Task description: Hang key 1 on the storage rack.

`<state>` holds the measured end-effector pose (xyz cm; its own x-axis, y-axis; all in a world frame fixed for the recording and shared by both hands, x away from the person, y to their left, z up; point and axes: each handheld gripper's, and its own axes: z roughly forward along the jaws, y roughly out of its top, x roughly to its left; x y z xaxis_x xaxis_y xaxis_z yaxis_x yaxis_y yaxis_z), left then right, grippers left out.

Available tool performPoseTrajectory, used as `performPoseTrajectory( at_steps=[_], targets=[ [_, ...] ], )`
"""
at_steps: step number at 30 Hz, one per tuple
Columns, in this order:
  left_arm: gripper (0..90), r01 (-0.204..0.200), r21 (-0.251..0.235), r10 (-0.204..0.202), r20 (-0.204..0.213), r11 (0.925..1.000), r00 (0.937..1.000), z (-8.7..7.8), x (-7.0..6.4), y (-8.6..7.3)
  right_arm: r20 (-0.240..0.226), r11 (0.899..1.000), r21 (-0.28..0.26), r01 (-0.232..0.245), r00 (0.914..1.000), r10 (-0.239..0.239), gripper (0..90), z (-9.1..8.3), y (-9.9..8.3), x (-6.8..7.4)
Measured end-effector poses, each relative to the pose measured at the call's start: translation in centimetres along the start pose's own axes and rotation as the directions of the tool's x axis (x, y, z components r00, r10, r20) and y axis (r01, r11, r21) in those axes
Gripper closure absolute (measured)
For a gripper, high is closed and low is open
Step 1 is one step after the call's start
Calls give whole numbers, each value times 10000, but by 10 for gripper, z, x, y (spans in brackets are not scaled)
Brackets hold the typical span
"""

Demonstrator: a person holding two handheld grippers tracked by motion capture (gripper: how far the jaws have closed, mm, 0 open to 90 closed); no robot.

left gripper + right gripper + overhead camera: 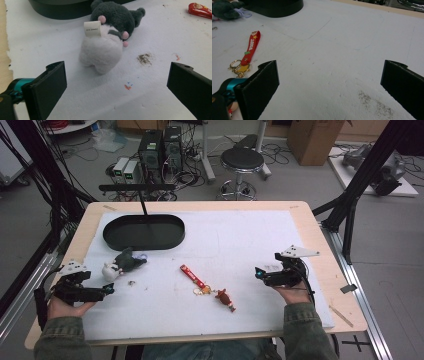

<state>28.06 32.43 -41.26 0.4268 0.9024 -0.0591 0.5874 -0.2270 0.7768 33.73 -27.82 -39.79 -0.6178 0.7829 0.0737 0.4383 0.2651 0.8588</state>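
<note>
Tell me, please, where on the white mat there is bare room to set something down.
The widest bare patch lies right of the black tray, above the right gripper. A smaller one runs along the near edge between the left gripper and the red keychain. It is crowded around the plush toy below the tray.

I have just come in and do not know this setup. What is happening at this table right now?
A person sits at the table with a two-jaw gripper in each hand. The left gripper is open and points at a grey and white plush toy lying just ahead of it, near a black oval tray. The right gripper is also open and holds nothing. A red strap keychain lies between the two. Nothing is grasped yet.
</note>
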Motion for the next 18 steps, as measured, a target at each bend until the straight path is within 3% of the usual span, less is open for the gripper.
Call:
performPoseTrajectory(
  at_steps=[18],
  targets=[
    [30, 10, -153, -9, 105, 9999, 9999, -2, 0, 0, 0, 9989, 470, 40, 10000, -40, 9, 5, -1, 1]
  ],
)
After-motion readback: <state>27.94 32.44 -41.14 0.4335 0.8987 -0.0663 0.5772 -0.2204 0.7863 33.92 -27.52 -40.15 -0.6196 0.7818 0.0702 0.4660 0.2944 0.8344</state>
